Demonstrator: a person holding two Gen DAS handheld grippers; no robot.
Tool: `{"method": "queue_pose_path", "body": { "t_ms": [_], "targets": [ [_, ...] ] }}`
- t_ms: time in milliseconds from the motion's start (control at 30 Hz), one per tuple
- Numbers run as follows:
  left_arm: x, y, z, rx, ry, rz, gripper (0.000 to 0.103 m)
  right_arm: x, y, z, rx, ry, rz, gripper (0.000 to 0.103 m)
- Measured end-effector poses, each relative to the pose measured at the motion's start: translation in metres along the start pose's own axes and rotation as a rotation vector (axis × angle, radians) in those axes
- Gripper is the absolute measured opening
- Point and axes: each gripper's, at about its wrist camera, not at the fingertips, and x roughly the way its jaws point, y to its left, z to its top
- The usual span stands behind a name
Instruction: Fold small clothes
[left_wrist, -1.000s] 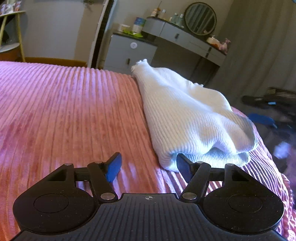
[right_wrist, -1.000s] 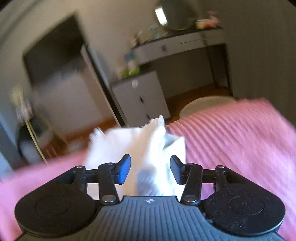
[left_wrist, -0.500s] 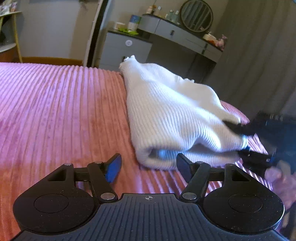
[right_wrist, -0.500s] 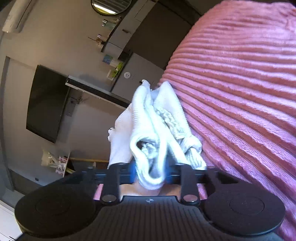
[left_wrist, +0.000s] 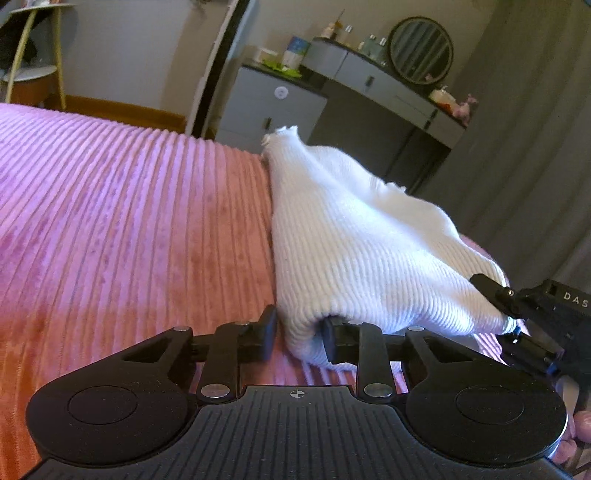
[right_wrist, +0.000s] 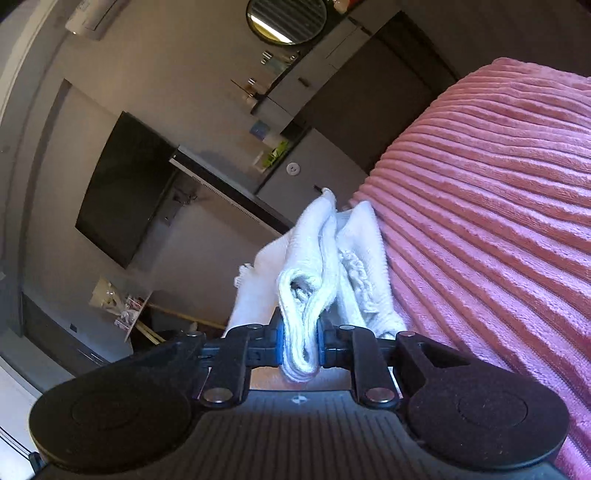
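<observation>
A white ribbed knit garment (left_wrist: 362, 251) lies folded on a pink corduroy bedspread (left_wrist: 129, 221). My left gripper (left_wrist: 300, 334) has the garment's near left corner between its fingers. Its jaws are closing, with the left pad against the outer edge and the right finger tucked into the fold. In the left wrist view my right gripper (left_wrist: 511, 321) grips the near right corner. In its own view the right gripper (right_wrist: 300, 343) is rolled on its side. Its jaws are still closing, and its blue pads squeeze a bunched edge of the garment (right_wrist: 317, 258).
Beyond the bed's far edge stand a grey cabinet (left_wrist: 273, 103) and a dressing table with a round mirror (left_wrist: 421, 50). A grey curtain (left_wrist: 535, 147) hangs on the right. A dark wall screen (right_wrist: 122, 184) shows in the right wrist view. A person's fingertips (left_wrist: 581, 443) show at lower right.
The left jaws have narrowed round the garment's near corner. The right gripper came down, rolled sideways, and closed on the bunched edge at the other corner.
</observation>
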Motion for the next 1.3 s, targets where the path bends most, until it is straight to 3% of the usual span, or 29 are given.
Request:
{"method": "queue_pose_path", "body": {
  "t_ms": [100, 400, 767, 1000, 1033, 1133, 1200, 1300],
  "targets": [
    [0.003, -0.001, 0.001, 0.015, 0.045, 0.033, 0.03, 0.009, -0.007, -0.009, -0.047, 0.036, -0.07, 0.016],
    [0.002, -0.002, 0.004, 0.034, 0.099, 0.07, 0.033, 0.006, -0.009, -0.009, -0.055, 0.045, -0.059, 0.016],
    [0.004, -0.002, 0.004, 0.068, 0.116, 0.081, 0.034, 0.008, 0.001, -0.012, -0.176, 0.05, -0.097, 0.016],
    [-0.009, 0.012, 0.007, 0.077, 0.126, 0.079, 0.044, -0.001, 0.005, -0.003, -0.179, 0.073, -0.098, 0.019],
    [-0.013, 0.013, 0.007, 0.092, 0.123, 0.088, 0.044, -0.005, 0.006, 0.0, -0.175, 0.062, -0.099, 0.02],
    [-0.025, 0.02, 0.012, 0.133, 0.097, 0.147, 0.043, -0.02, 0.005, 0.011, -0.169, -0.018, -0.115, 0.044],
    [-0.03, 0.028, 0.019, 0.11, 0.091, 0.104, 0.049, -0.021, -0.005, 0.016, -0.111, -0.031, -0.08, 0.05],
    [-0.023, 0.033, 0.036, 0.019, 0.106, -0.016, 0.056, -0.007, -0.026, 0.022, 0.032, -0.001, 0.006, 0.058]
  ]
}}
